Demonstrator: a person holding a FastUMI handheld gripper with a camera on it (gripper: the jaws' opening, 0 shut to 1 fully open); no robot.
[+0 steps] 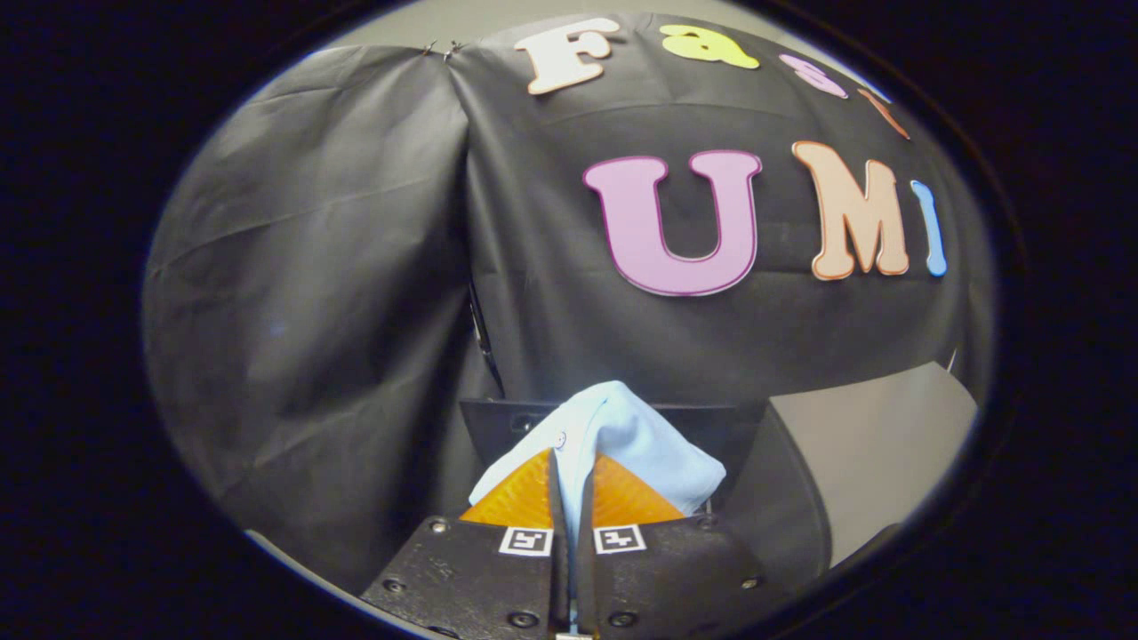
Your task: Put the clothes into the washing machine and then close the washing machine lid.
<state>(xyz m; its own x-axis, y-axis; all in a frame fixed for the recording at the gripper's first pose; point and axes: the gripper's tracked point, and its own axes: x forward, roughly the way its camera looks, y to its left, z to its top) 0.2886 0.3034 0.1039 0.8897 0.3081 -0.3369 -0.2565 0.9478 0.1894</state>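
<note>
My gripper is shut on a light blue garment, which bunches up above and to the right of the fingertips, with a thin fold pinched between the two fingers. A small button shows on the cloth near the left finger. Just beyond the garment I see a dark flat panel with a hole in it; whether it belongs to the washing machine I cannot tell. The garment hangs clear in front of the booth's black cloth wall.
A grey flat surface lies to the right beyond the fingers, with a dark curved edge beside it. The black cloth wall closes off the space ahead and to the left, with a seam between two cloth sheets.
</note>
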